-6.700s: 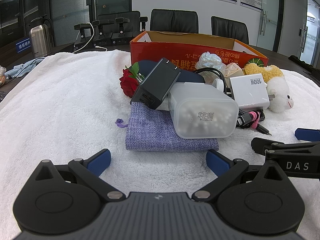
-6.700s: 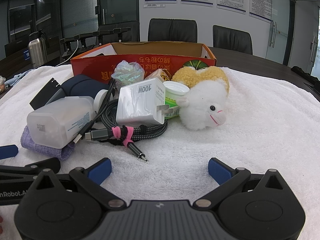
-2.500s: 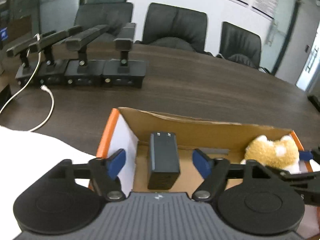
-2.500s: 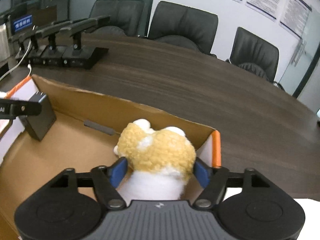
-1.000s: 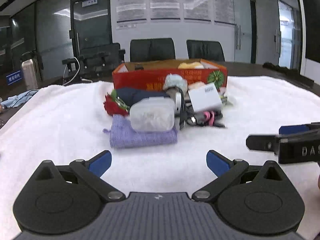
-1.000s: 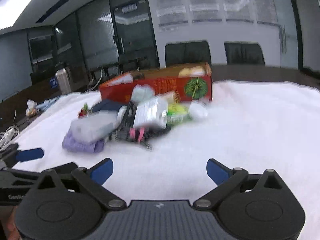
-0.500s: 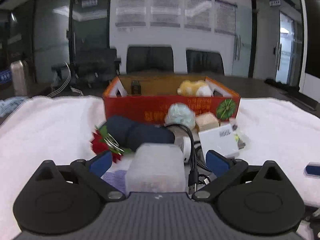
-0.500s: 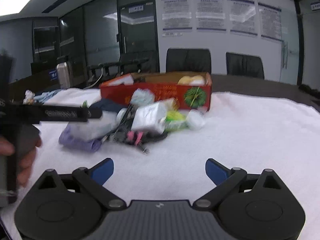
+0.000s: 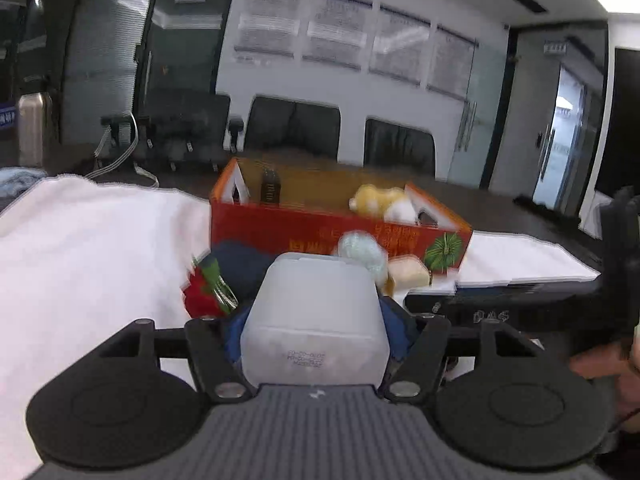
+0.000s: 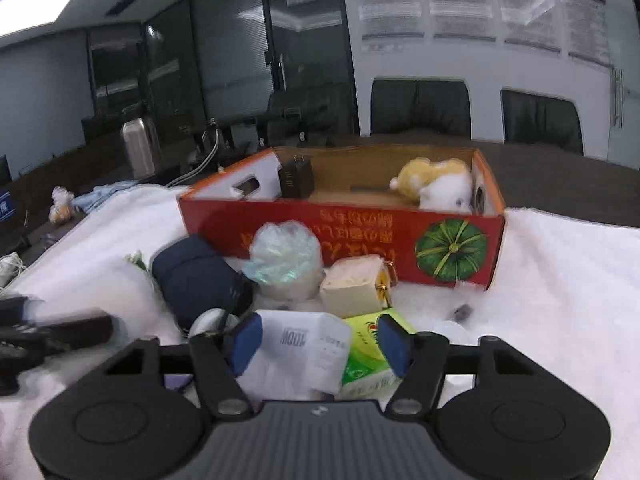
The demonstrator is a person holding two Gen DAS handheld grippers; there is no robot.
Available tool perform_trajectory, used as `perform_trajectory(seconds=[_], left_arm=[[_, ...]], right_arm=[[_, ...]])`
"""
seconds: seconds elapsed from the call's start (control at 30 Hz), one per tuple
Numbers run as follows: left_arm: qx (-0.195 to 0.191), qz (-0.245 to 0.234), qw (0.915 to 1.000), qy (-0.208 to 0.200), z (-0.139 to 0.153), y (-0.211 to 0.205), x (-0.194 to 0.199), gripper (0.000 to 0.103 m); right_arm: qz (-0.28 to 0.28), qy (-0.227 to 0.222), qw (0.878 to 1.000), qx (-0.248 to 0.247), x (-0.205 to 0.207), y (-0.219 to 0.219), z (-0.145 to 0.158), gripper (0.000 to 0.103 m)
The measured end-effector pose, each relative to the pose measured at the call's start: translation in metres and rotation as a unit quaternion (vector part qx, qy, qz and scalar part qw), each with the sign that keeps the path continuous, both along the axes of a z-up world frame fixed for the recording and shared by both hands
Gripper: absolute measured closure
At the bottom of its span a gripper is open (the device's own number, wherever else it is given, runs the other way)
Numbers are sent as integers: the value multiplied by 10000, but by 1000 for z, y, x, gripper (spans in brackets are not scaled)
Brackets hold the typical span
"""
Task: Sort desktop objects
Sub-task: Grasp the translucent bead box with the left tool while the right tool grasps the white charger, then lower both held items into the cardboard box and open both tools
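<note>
Though begun on the white towel, far from finished. Already sorted into the red cardboard box: the plush sheep against its right end and the black charger standing near its left end. Left outside, heaped on the towel just in front of the box, by rough order of bulk: the frosted container, the navy pouch, the white charger, the crinkly wrapped ball, the beige block, the green carton and the red rose. Next in line, judging by the grips, the frosted container and the white charger. Between the closing jaws of the left gripper, the frosted container, with both blue pads apparently pressed against its sides. Between the closing jaws of the right gripper, the white charger, with a corner of the green carton alongside it; no firm squeeze visible there yet, so judged not yet clamped. Roughly two items boxed, then, two being picked, and about five smaller ones untouched.
</note>
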State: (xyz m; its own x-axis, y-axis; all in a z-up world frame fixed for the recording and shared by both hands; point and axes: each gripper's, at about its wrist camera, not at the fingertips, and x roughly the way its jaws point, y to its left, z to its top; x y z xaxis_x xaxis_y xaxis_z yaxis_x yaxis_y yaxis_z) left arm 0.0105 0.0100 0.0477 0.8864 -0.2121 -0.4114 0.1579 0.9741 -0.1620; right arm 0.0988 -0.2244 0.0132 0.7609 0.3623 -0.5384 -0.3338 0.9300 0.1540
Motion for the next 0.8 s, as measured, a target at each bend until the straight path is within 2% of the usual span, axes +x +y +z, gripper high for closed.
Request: perform_trajectory(seconds=[0.03, 0.07, 0.17, 0.23, 0.37, 0.47, 0.53, 0.6, 0.67, 0.8], left_arm=[[-10, 59, 10000, -62, 5, 3, -2, 37], [-19, 89, 9999, -118, 9, 5, -3, 37], [-94, 99, 9998, -163, 21, 12, -3, 37], [-164, 14, 9998, -89, 29, 16, 0, 37], [-156, -109, 9998, -53, 45, 23, 9, 37], [-69, -77, 9999, -105, 60, 24, 26, 37], [-174, -82, 9996, -201, 74, 22, 45, 37], [-261, -70, 9994, -194, 83, 18, 71, 37], [-279, -104, 9996, -11, 87, 7, 109, 37], [-100, 181, 9990, 404, 73, -23, 195, 37]], right_arm=[[64, 95, 9998, 167, 3, -2, -1, 54], [165, 144, 9993, 287, 1, -2, 0, 55], [229, -26, 9996, 174, -15, 0, 8, 65], [225, -21, 9991, 363, -24, -4, 17, 75], [-51, -341, 9976, 597, -37, -15, 39, 77], [-201, -545, 9952, 782, -32, -28, 58, 77], [-280, -664, 9945, 764, -21, -32, 73, 77], [-302, -834, 9934, 727, -2, -33, 90, 77], [-351, -887, 9934, 636, 26, -30, 103, 77], [-490, -721, 9961, 98, 109, -11, 110, 76]])
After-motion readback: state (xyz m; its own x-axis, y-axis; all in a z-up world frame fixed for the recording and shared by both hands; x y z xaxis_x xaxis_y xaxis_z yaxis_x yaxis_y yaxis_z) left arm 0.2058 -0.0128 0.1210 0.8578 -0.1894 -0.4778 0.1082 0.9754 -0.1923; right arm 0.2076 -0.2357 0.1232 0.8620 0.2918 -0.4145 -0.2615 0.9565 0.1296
